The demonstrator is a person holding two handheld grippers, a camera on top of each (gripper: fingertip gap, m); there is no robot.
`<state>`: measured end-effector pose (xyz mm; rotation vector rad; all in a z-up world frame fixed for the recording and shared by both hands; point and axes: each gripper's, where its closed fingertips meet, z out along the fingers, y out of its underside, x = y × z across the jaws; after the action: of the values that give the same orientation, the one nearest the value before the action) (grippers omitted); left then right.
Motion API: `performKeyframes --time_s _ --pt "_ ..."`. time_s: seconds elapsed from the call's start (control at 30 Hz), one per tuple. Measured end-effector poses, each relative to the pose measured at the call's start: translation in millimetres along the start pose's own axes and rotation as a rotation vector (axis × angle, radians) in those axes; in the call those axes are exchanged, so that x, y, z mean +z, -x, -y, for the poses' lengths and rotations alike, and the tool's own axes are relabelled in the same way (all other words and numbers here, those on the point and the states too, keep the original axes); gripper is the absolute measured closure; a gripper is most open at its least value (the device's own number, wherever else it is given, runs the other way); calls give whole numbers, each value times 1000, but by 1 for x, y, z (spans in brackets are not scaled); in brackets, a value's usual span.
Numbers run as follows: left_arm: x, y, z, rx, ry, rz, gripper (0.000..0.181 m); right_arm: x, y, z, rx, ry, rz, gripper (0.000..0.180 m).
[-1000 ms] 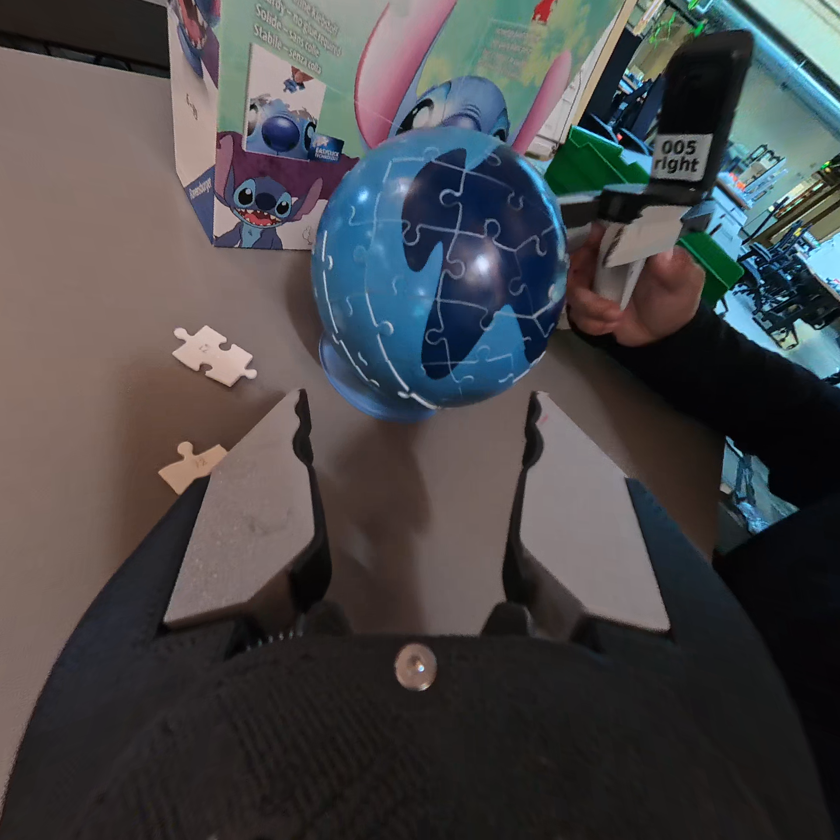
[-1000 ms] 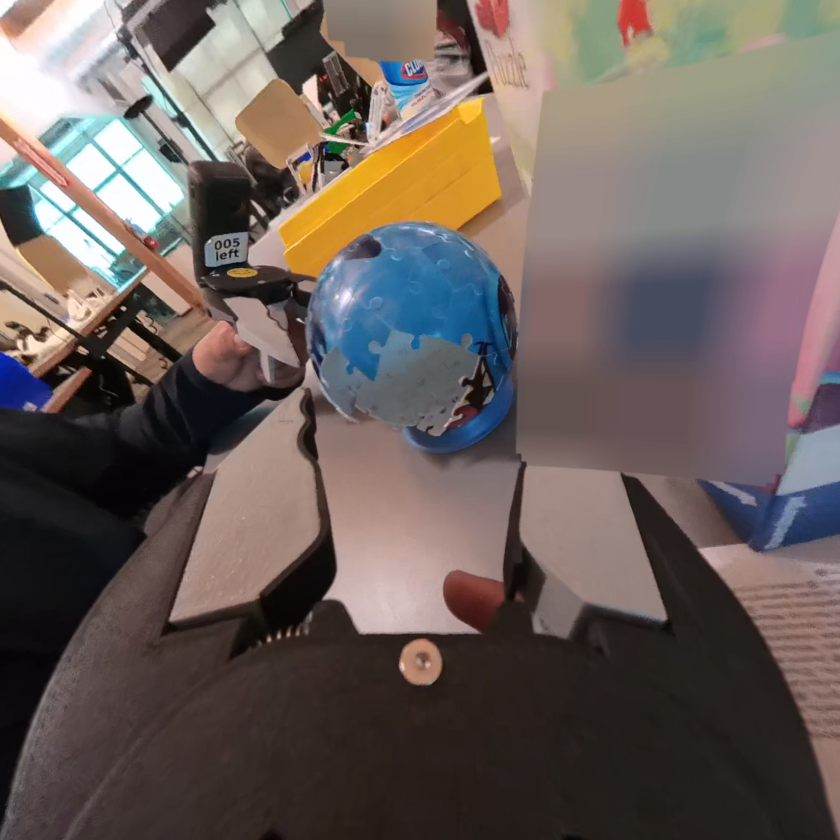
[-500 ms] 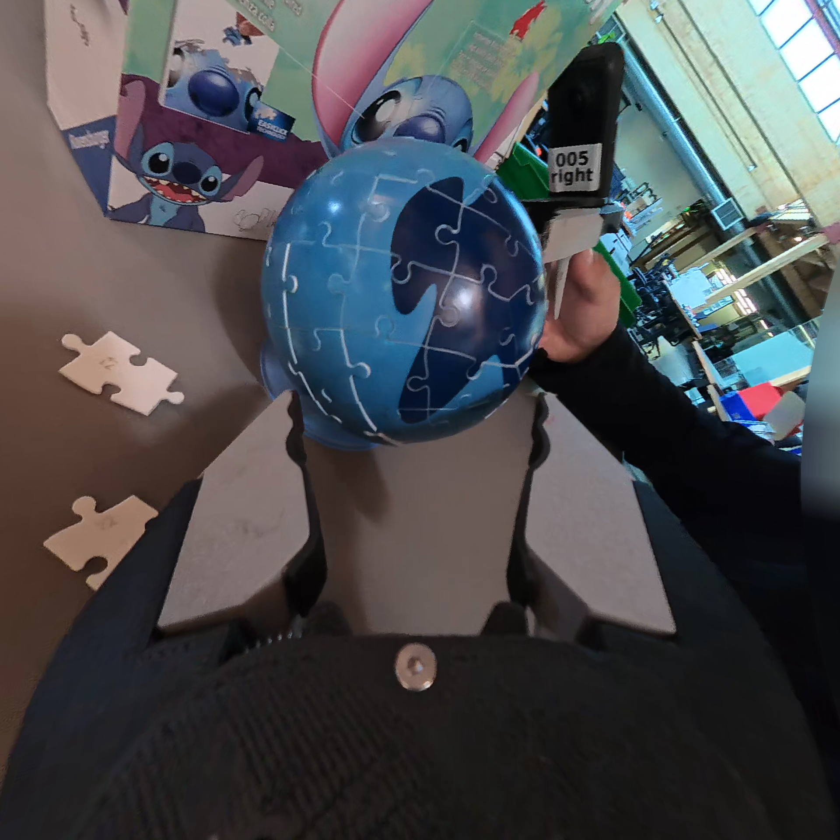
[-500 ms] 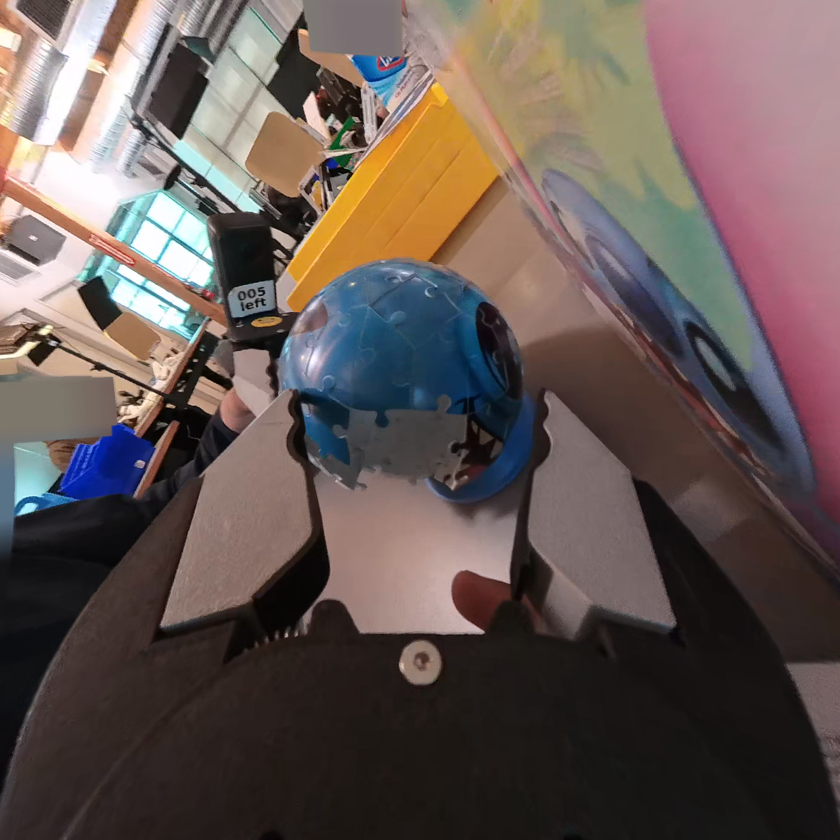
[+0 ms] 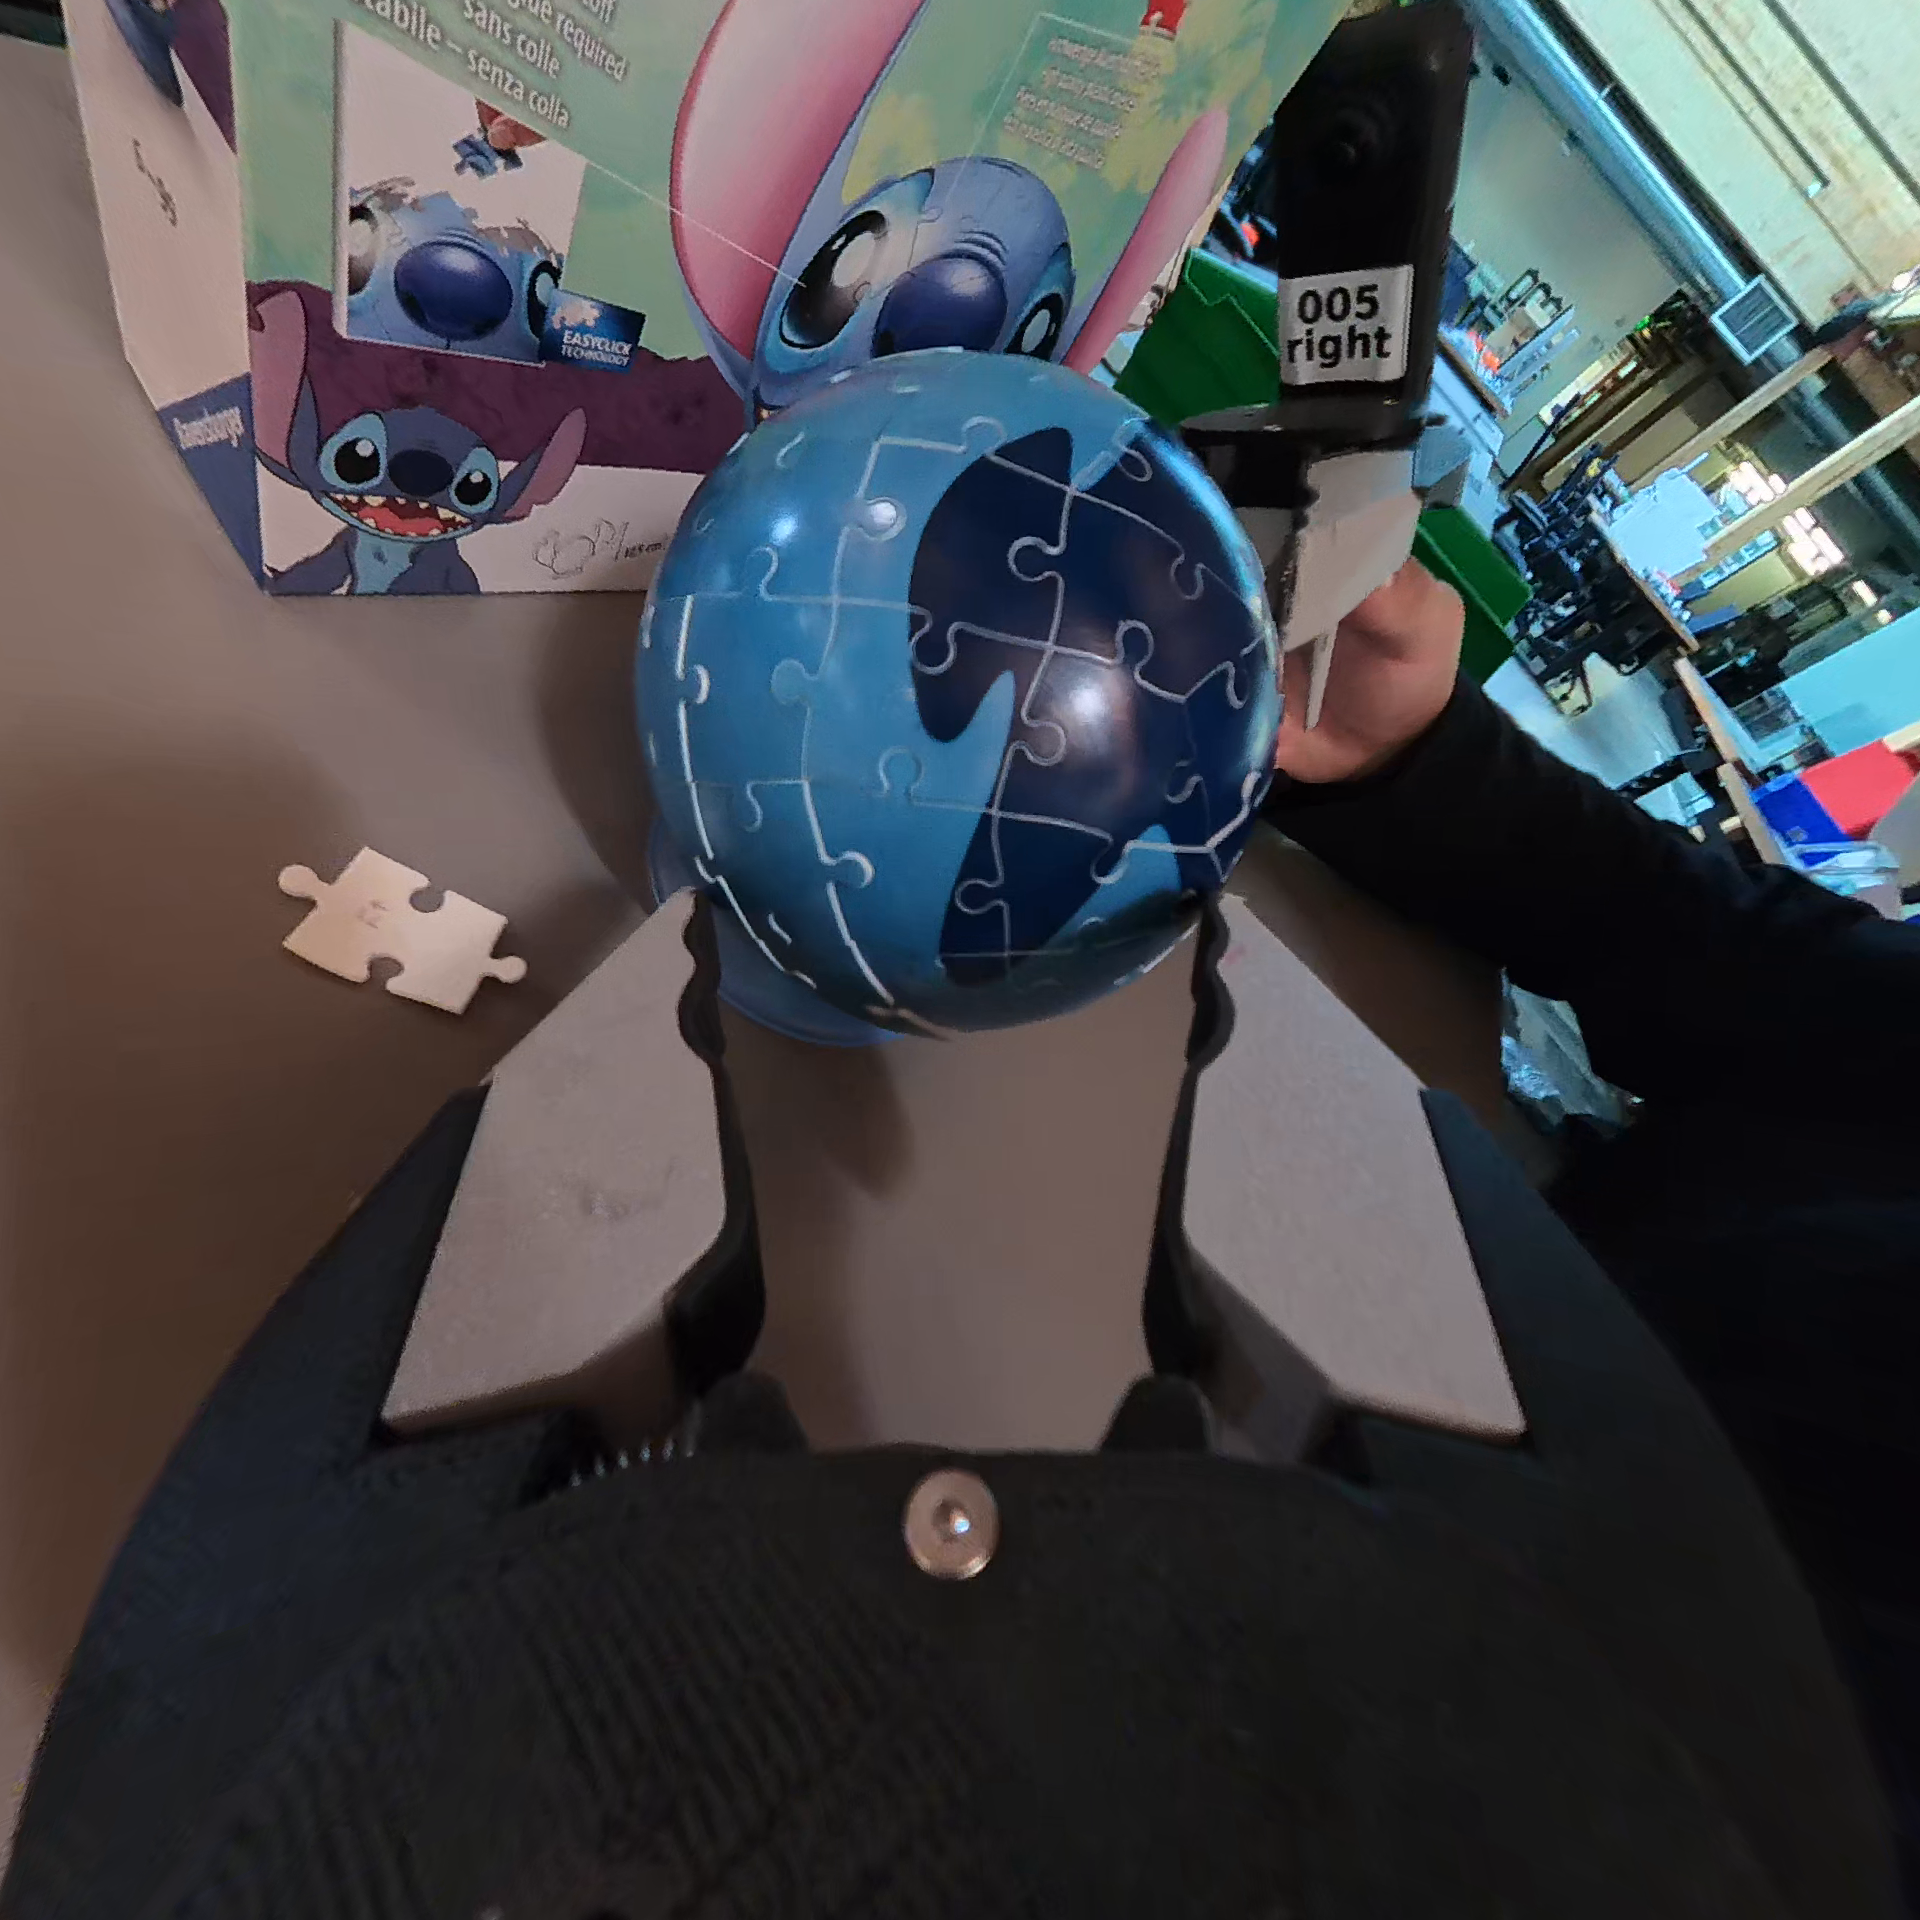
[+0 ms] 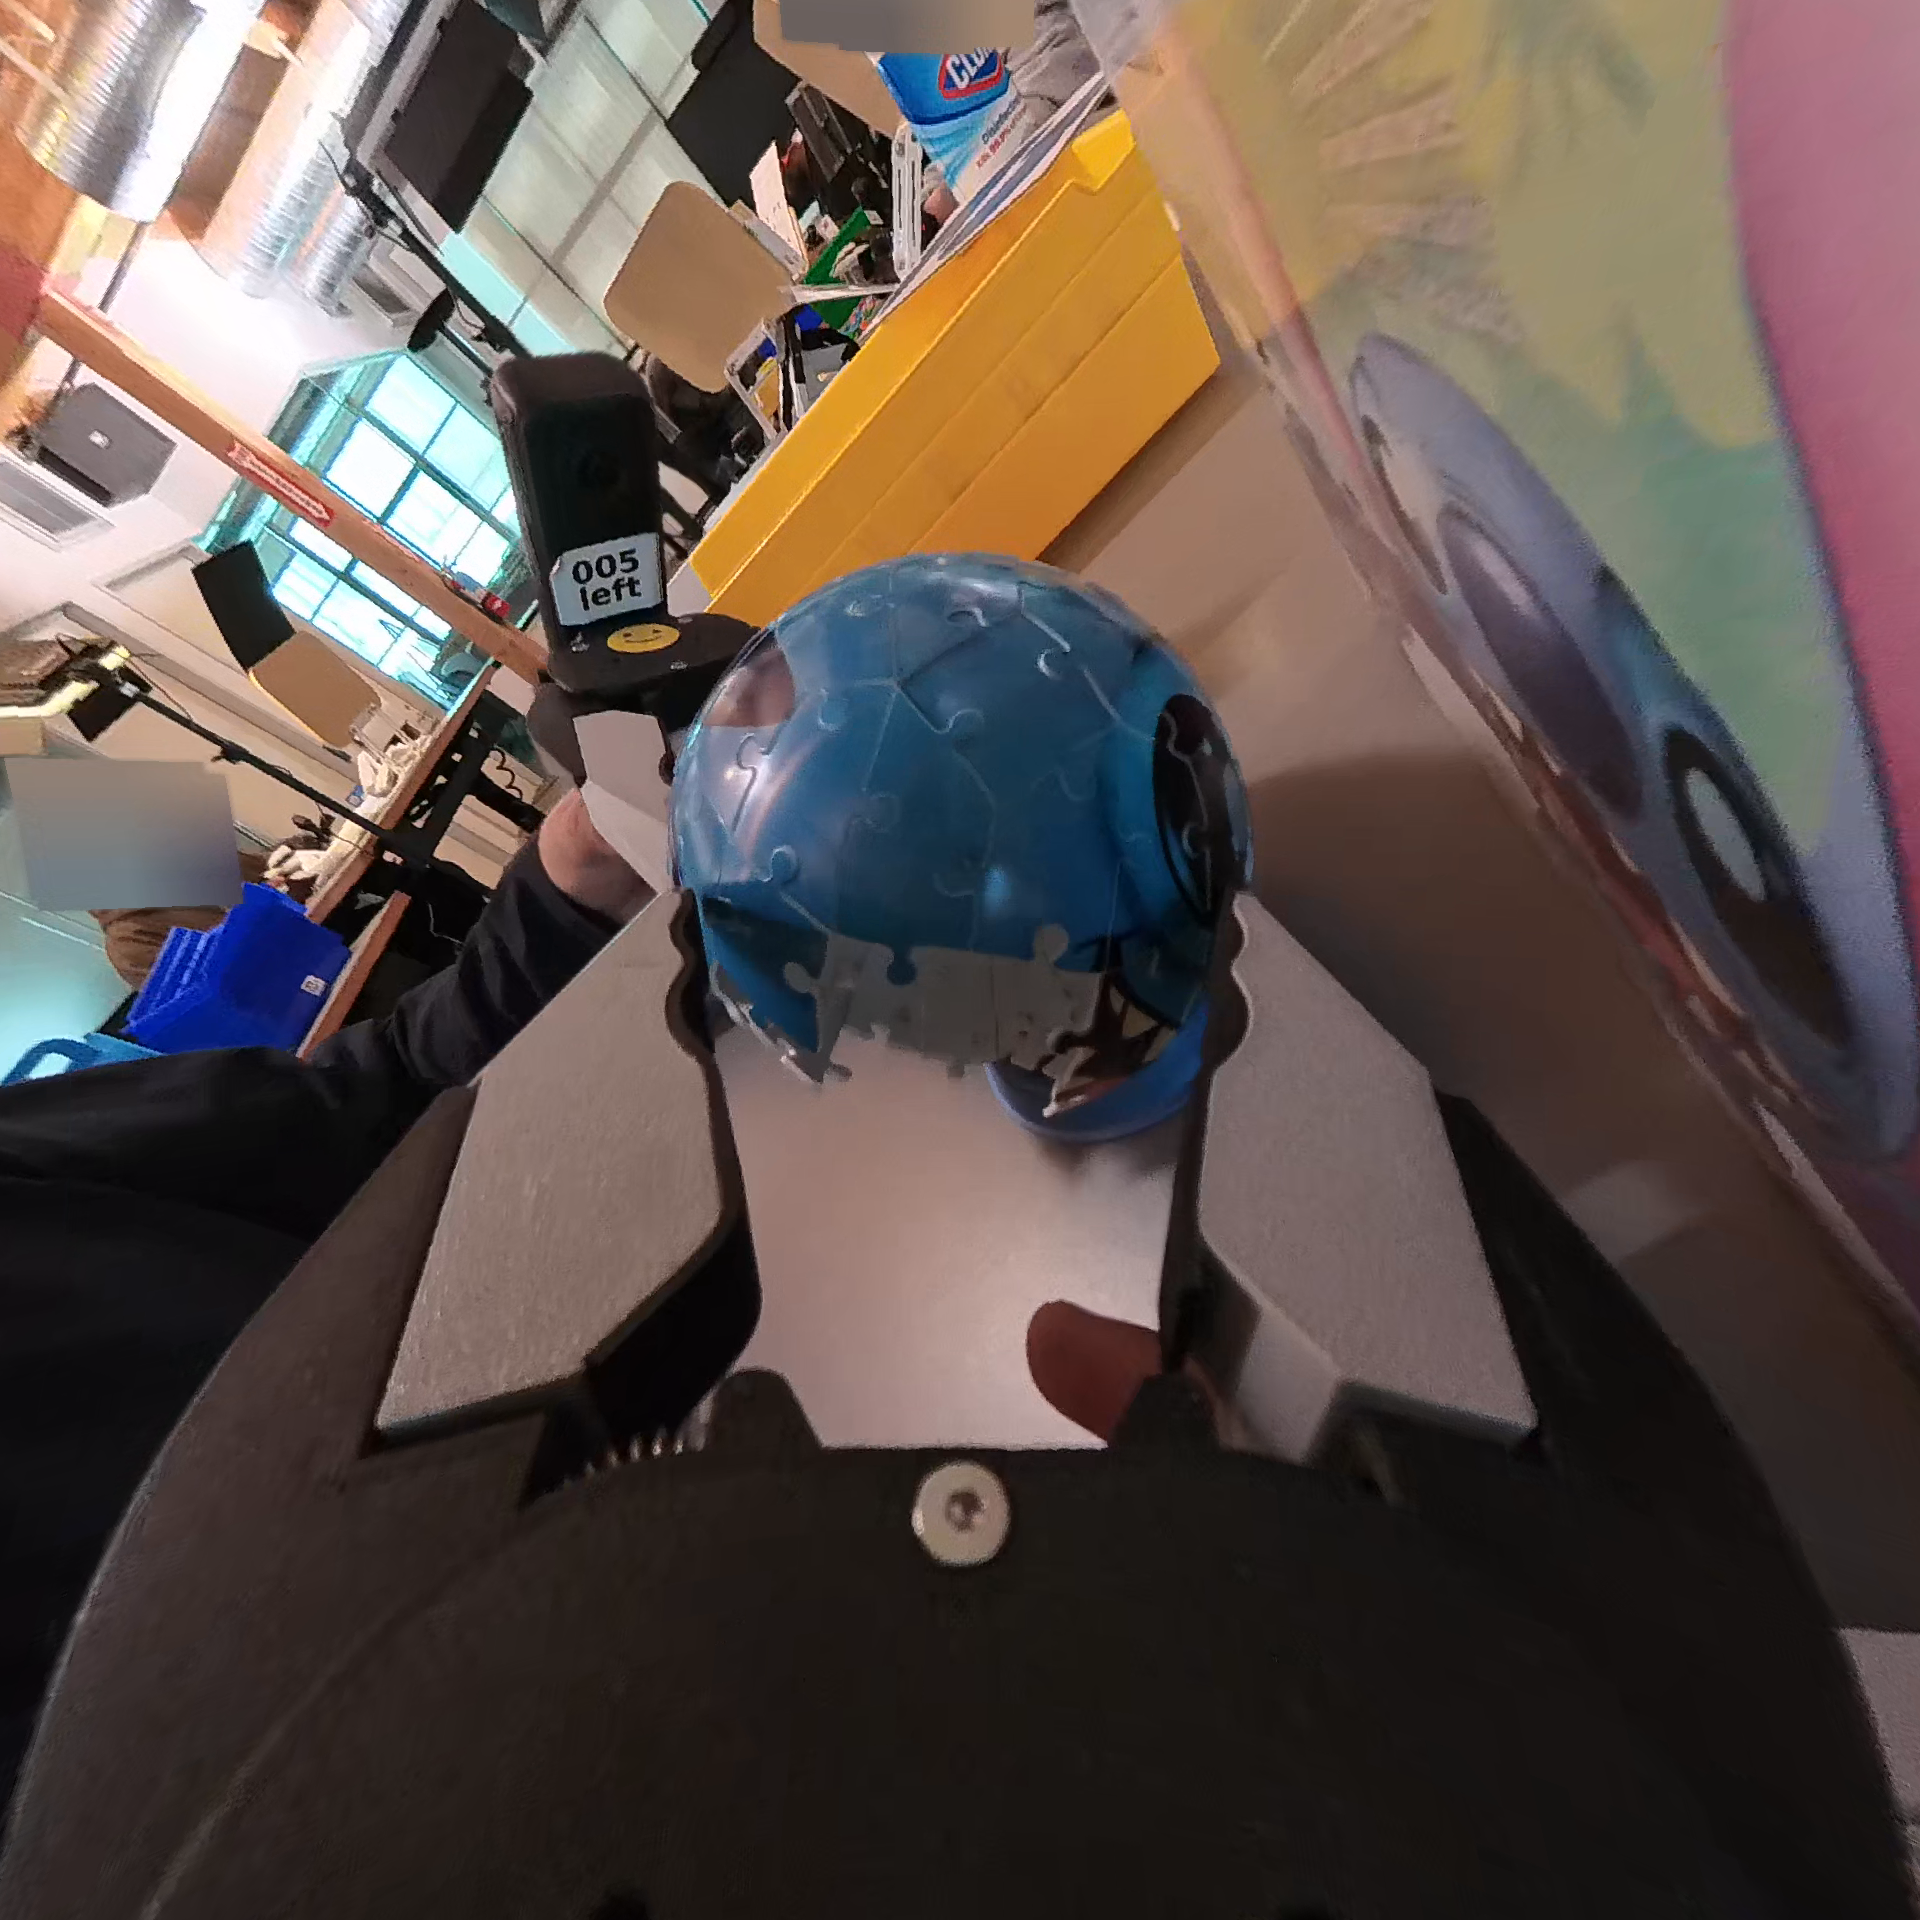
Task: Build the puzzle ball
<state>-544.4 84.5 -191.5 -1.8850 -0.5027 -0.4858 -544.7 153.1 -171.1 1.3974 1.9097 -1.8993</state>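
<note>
Ball (image 5: 956, 707) on its blue stand on the desk (image 5: 208, 748) sits dead ahead between my two wide-open, empty tools, left hand-held gripper (image 5: 951, 935) and right hand-held gripper (image 6: 956, 945) flanking opposite sides, about equally near, I judge.
</note>
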Motion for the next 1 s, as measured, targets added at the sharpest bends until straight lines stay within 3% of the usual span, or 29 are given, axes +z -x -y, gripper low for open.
performKeyframes --time_s 0.5,0.8,1.0 --pt "-5 17 -4 403 80 137 90 12 12 5 -335 -132 -2 79" --pt "-21 15 8 383 -23 102 99 15 12 -3 -292 -93 25 76" --pt "-23 9 7 351 -45 64 101 -1 26 -15 -422 -2 41 67"
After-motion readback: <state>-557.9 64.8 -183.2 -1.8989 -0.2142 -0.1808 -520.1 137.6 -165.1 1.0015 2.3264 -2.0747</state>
